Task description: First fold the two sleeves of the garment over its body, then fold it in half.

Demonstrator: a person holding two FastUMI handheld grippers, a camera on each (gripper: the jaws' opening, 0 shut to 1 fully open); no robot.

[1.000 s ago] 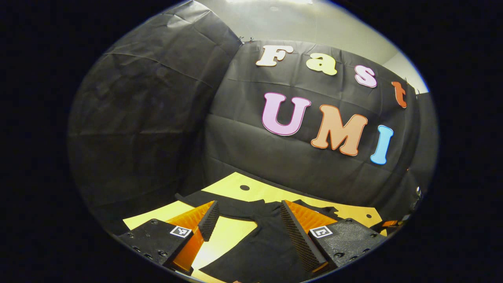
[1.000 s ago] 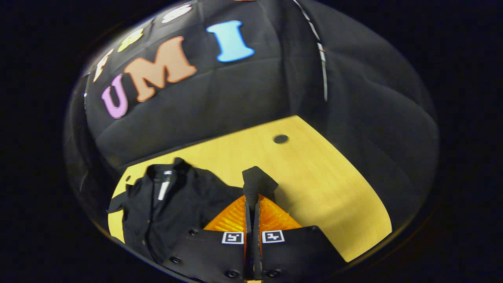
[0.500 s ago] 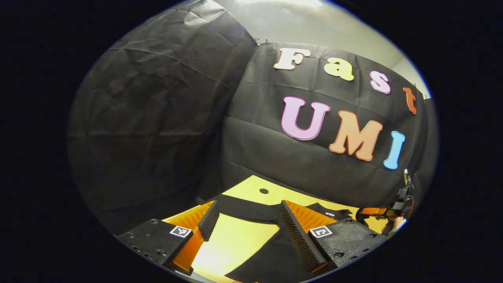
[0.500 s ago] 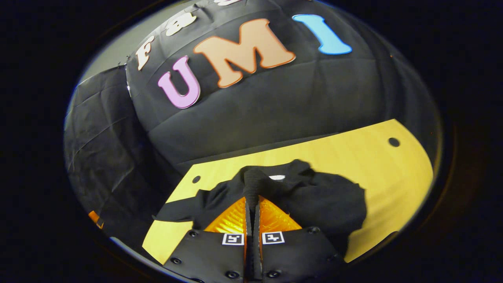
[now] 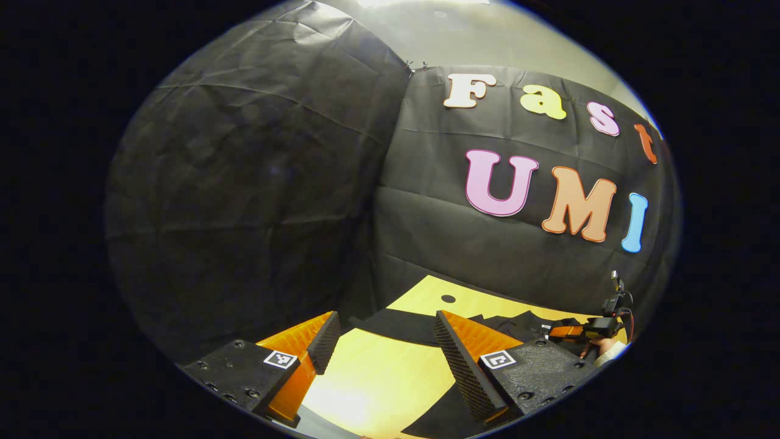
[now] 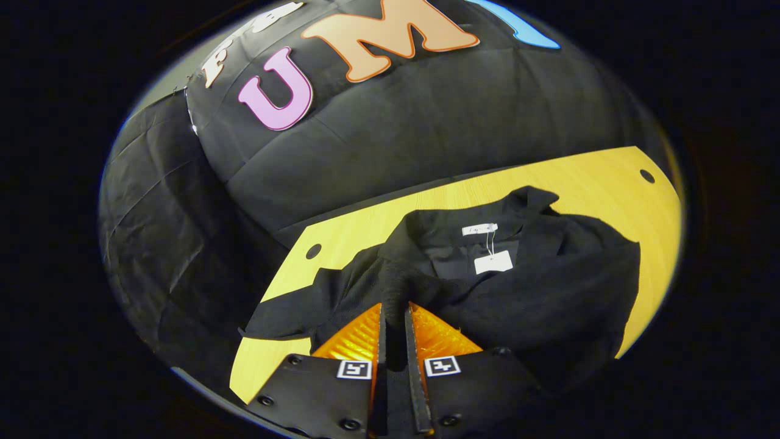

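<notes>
Yellow table (image 6: 585,183) bears the black garment (image 6: 536,299), now spread wider across it than half a second ago, collar tags (image 6: 492,261) newly showing. Right gripper (image 6: 393,320), over the garment's near edge, pinches a sleeve fold, its fingers slightly further apart than before. Left gripper (image 5: 382,341) stays spread over bare table, the garment just beyond.

Bare table (image 5: 365,378) between the left gripper's (image 5: 381,341) spread fingers, lower centre of the left gripper view: open lane. Black garment (image 6: 518,292) covers the centre of the right gripper view; bare strips at lower left and right edge. Booth wall (image 5: 256,201) closes off the far side.
</notes>
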